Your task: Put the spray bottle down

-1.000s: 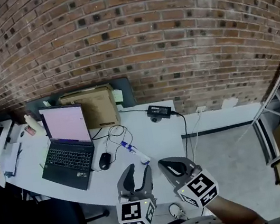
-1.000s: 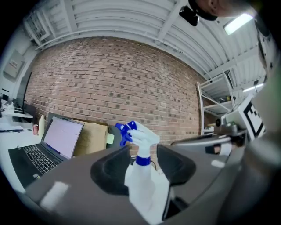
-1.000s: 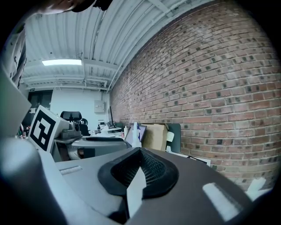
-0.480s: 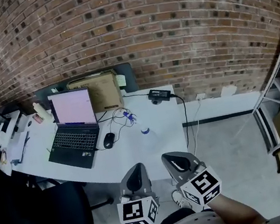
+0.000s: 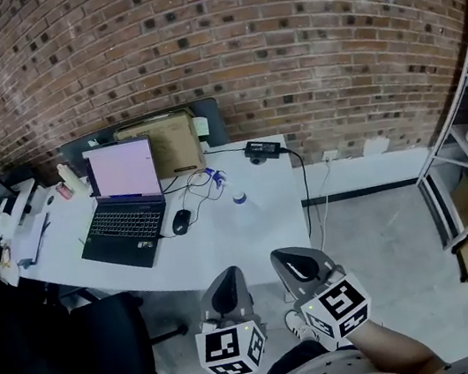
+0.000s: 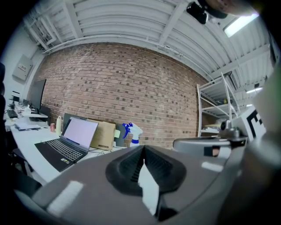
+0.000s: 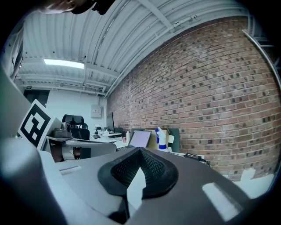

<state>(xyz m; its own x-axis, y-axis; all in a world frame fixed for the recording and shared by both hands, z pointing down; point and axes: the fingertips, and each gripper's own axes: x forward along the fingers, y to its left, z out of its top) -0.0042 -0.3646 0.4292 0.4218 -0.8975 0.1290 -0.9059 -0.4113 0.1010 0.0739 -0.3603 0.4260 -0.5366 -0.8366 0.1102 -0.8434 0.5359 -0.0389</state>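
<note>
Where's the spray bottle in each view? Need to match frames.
Head view: the spray bottle stands on the white table, right of the laptop.
Left gripper view: the spray bottle is left of centre, just right of the laptop.
Right gripper view: the spray bottle is small, slightly right of centre, right of the laptop.
Shared landmark: the open laptop.

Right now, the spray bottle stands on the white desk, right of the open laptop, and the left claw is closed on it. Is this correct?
No. The spray bottle stands on the white desk, right of the open laptop, but the left claw is closed on nothing: the left gripper view shows its jaws together, with the bottle far beyond them.
</note>
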